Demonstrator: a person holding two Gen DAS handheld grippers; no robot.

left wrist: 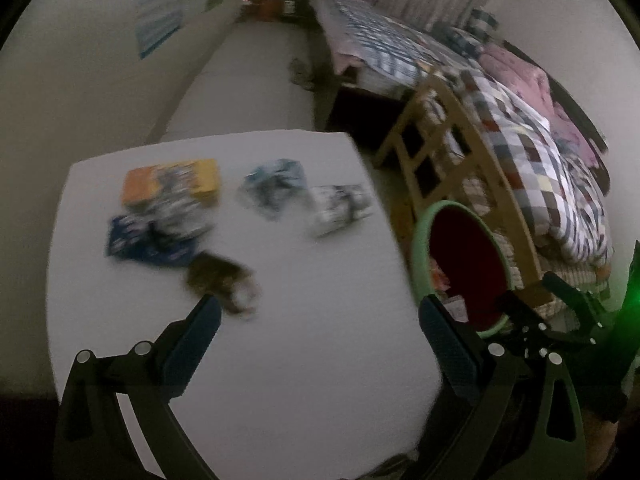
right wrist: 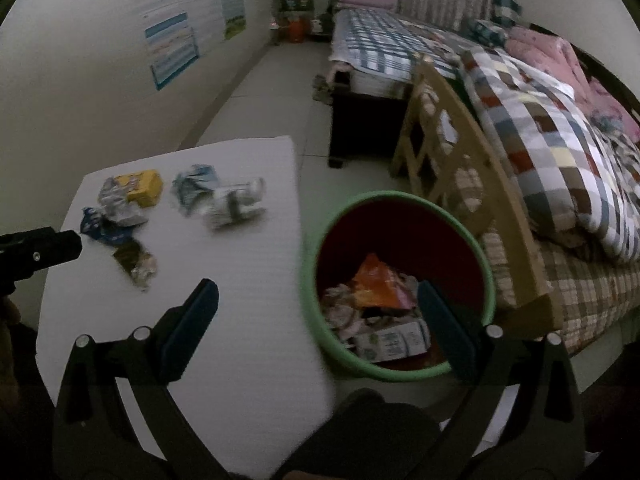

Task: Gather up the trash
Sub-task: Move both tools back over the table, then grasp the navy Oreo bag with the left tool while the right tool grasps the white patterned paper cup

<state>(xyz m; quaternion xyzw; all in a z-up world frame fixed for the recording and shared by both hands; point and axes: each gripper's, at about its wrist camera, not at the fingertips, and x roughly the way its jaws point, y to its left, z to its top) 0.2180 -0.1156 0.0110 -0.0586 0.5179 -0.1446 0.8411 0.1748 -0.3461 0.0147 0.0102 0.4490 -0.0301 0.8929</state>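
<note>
Both grippers were empty, jaws spread wide. Between the left gripper (left wrist: 320,312) fingers lay bare white table (left wrist: 280,360), with a crumpled brown wrapper (left wrist: 222,282) just beyond its left fingertip. Farther back on the table sat the rest of the trash: a yellow-orange packet (left wrist: 172,184), a dark blue wrapper (left wrist: 132,240), a pale blue wrapper (left wrist: 274,184) and a white crumpled packet (left wrist: 340,208), all blurred. The right gripper (right wrist: 318,300) straddled the table edge and the green-rimmed bin (right wrist: 320,220), which stood beside the table and held an orange wrapper (right wrist: 376,284) and cartons (right wrist: 392,340).
</note>
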